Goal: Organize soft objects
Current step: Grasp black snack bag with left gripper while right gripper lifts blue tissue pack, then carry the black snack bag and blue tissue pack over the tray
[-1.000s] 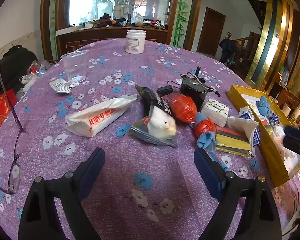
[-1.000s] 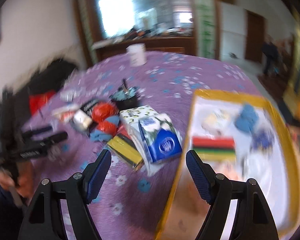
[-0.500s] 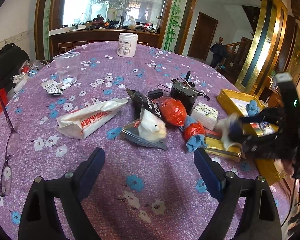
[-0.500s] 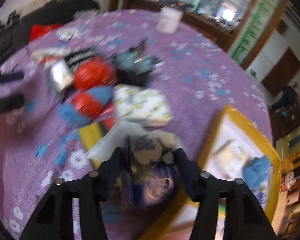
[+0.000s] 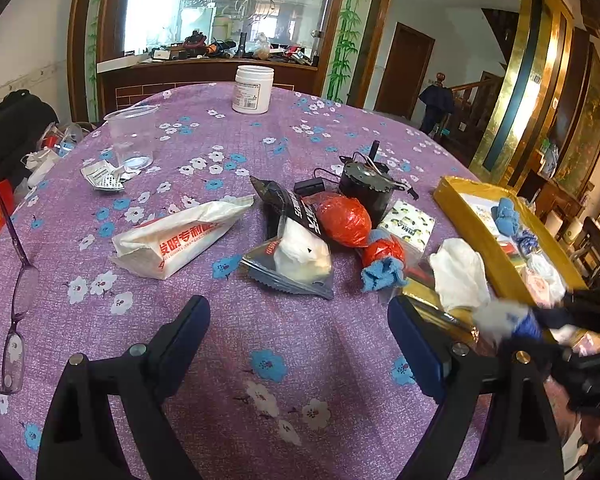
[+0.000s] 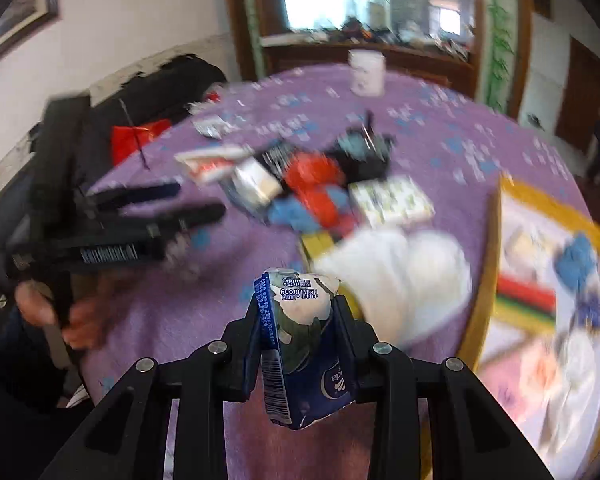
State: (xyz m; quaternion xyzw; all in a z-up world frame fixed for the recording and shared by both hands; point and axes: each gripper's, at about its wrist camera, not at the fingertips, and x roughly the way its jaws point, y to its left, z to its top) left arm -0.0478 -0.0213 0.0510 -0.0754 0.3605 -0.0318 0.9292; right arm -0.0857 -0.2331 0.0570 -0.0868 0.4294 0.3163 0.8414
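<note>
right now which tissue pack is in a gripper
The blue tissue pack, squeezed in the closing right gripper. The green-patterned pack lies untouched on the table.

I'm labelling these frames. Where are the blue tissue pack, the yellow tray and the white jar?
blue tissue pack (image 6: 300,344): right wrist view, crumpled front face between the jaws.
yellow tray (image 5: 474,222): left wrist view, near side wall.
white jar (image 5: 253,90): left wrist view, labelled side.

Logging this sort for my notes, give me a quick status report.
Right gripper fingers closing on blue tissue pack. Left gripper open, holding nothing. Yellow tray alongside, white tissue lying between.
</note>
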